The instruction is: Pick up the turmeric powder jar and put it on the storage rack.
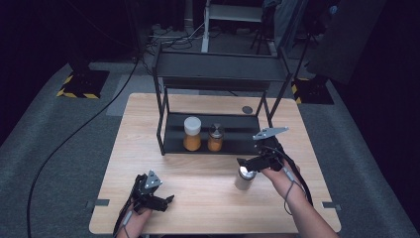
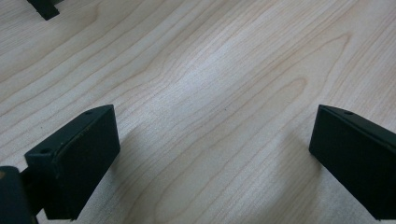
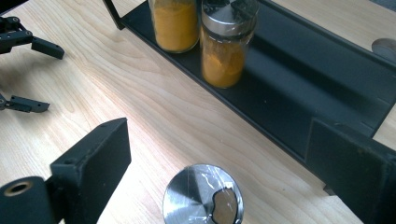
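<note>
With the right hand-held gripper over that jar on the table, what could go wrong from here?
1. The right hand-held gripper is open above the steel-lidded jar, which stands free on the table; an off-centre close could tip it.
2. The rack's lower shelf already holds two orange spice jars close together, so shelving a third nearby might knock them.
3. The rack's top shelf may clip the gripper.

Pale wood-grain table (image 1: 208,198), black rack (image 1: 223,64), orange-filled jars (image 1: 192,134), silver-capped jar (image 3: 203,198)
</note>
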